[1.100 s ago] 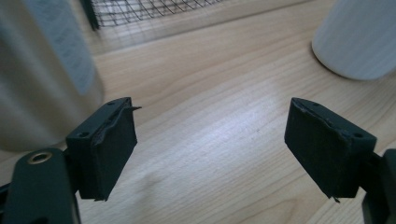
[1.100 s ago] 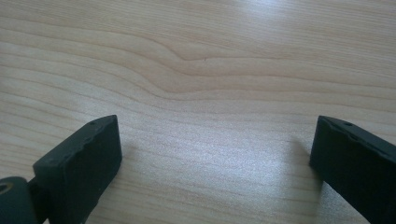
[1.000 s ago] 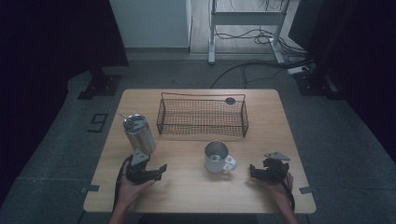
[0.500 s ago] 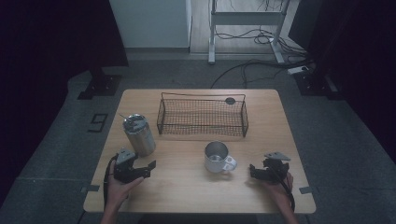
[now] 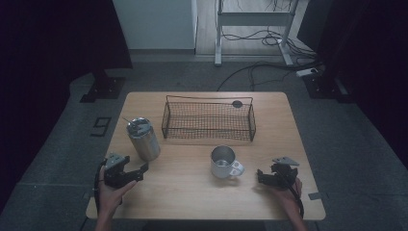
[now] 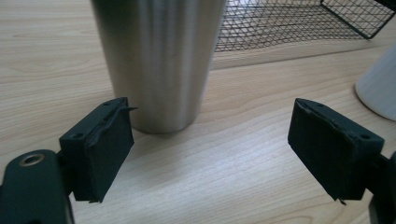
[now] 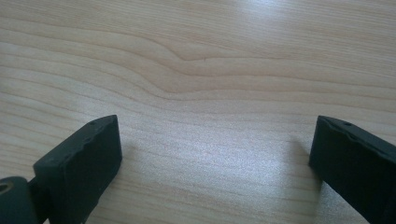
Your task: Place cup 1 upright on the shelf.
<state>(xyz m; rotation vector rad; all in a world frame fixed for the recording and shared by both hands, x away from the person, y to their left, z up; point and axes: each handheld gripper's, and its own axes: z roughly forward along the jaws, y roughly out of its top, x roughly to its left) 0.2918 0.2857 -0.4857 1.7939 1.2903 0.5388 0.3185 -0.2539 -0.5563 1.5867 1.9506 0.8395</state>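
Observation:
A steel tumbler (image 5: 143, 139) with a lid stands upright at the table's left. In the left gripper view the tumbler (image 6: 159, 60) rises just beyond the jaws, off to their left. My left gripper (image 5: 138, 171) lies low near the front left, in front of the tumbler and apart from it; it (image 6: 210, 149) is open over bare wood. A metal mug (image 5: 223, 162) with a handle stands in the middle front, and its pale side (image 6: 380, 84) is at the right edge. My right gripper (image 5: 260, 175) rests right of the mug, open (image 7: 215, 163), with wood grain between its jaws.
A black wire basket (image 5: 208, 120) stands across the back middle of the wooden table (image 5: 192, 192), with a small dark round thing (image 5: 237, 103) at its far right corner. Its mesh (image 6: 280, 23) lies behind the tumbler. The table's front edge is close behind both hands.
My left gripper has slid to the left along the front of the table, away from the middle. The tumbler, the mug and the right gripper have stayed put.

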